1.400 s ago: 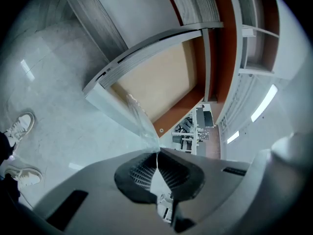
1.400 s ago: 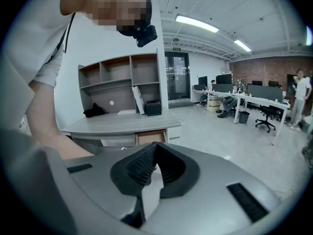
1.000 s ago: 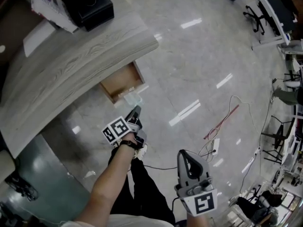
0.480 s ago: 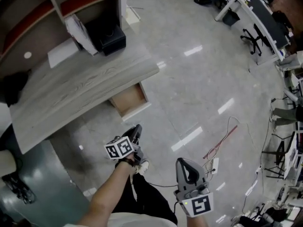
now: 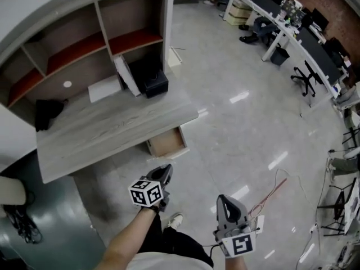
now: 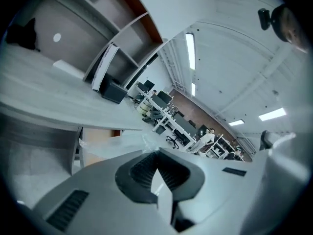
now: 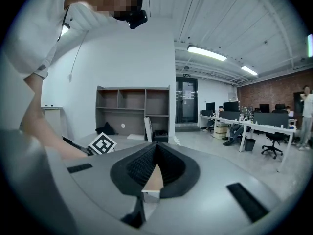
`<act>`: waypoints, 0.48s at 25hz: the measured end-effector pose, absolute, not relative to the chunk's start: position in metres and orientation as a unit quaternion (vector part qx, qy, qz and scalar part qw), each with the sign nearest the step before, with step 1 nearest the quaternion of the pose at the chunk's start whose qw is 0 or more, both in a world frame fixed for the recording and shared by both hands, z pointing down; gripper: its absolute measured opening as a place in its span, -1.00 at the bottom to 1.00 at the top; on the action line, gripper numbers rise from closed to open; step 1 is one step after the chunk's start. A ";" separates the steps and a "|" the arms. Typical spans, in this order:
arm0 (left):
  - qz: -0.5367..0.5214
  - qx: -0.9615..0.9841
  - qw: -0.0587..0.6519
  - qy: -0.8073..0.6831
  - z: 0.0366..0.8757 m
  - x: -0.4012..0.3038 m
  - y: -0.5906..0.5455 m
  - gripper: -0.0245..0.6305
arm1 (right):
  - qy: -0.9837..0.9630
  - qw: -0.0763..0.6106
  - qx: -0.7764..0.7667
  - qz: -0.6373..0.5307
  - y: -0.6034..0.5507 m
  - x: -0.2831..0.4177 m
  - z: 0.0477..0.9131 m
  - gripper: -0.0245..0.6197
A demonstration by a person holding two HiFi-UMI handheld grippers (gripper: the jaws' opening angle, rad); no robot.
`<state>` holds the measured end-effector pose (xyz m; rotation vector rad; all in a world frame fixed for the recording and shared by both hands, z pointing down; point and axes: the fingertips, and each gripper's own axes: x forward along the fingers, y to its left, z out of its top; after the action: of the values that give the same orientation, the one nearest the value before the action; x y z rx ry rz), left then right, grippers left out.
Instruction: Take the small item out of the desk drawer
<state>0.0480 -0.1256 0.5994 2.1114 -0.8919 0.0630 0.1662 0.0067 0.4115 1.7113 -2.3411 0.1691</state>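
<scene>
Left gripper view showed left gripper pinching a clear bag, held off the open drawer to take it out; right gripper pressed together, idle.

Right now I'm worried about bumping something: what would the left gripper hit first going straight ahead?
Probably the desk corner above the open drawer, though depth is unclear; the left gripper, shut on a clear bag, might slip just past it.
</scene>
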 end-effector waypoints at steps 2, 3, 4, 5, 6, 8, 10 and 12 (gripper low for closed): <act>0.023 0.852 0.389 -0.350 0.576 0.045 -0.122 -0.87 | -0.802 0.106 0.585 0.054 0.009 0.168 0.401 -0.86; 0.022 0.858 0.379 -0.347 0.564 0.044 -0.119 -0.87 | -0.803 0.098 0.585 0.054 0.011 0.169 0.396 -0.86; 0.019 0.864 0.369 -0.344 0.553 0.043 -0.117 -0.87 | -0.804 0.090 0.586 0.053 0.012 0.170 0.390 -0.86; 0.017 0.869 0.357 -0.341 0.541 0.042 -0.115 -0.87 | -0.804 0.084 0.586 0.049 0.012 0.170 0.384 -0.86; 0.014 0.875 0.347 -0.338 0.530 0.040 -0.113 -0.87 | -0.804 0.081 0.588 0.044 0.012 0.171 0.379 -0.86; 0.007 0.883 0.328 -0.335 0.511 0.037 -0.111 -0.87 | -0.801 0.073 0.593 0.037 0.013 0.174 0.371 -0.86; -0.001 0.889 0.312 -0.334 0.493 0.033 -0.108 -0.87 | -0.797 0.068 0.599 0.031 0.014 0.178 0.364 -0.86; -0.010 0.895 0.299 -0.332 0.473 0.028 -0.105 -0.87 | -0.794 0.062 0.604 0.023 0.014 0.182 0.356 -0.86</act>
<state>0.0283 -0.1052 0.4729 2.3766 -0.8810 -0.0279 0.1815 0.0142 0.3562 1.8247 -2.4013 0.0707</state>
